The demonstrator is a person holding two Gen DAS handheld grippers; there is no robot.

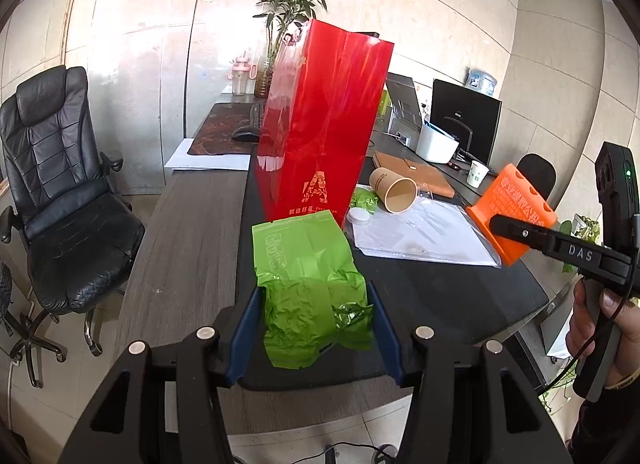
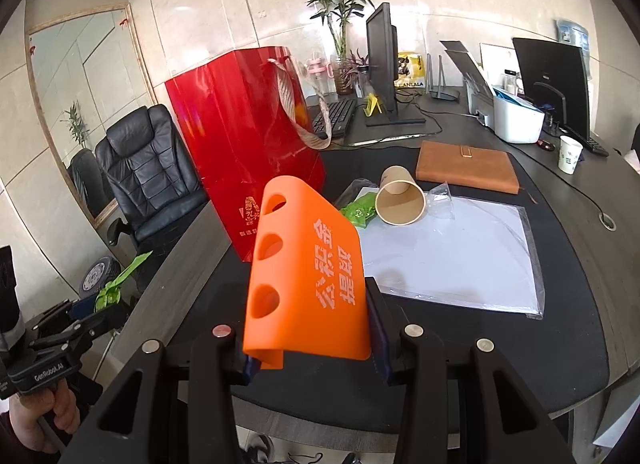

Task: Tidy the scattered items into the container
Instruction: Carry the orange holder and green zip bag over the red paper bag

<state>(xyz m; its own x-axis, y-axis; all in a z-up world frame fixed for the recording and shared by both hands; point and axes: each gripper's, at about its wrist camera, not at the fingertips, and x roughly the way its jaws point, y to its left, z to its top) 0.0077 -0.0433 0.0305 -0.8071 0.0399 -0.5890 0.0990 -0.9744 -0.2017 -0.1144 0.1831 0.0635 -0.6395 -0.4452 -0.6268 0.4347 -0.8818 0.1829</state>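
Left wrist view shows your left gripper (image 1: 316, 328) with its jaws clamped on a crumpled green packet (image 1: 310, 284), held above the near edge of the tabletop (image 1: 192, 264); right wrist view shows your right gripper (image 2: 310, 338) with its jaws shut on an orange holder (image 2: 304, 276) with three round holes. Just beyond both stands the tall red gift bag (image 1: 320, 124), upright near the tabletop's left edge, its mouth well above your loads. Lift each item clear over the rim before letting go, one hand at a time, so the bag doesn't tip. A tipped paper cup (image 2: 400, 200), a smaller green packet (image 2: 360, 212) and a white lid (image 1: 359, 216) remain out beside the bag.
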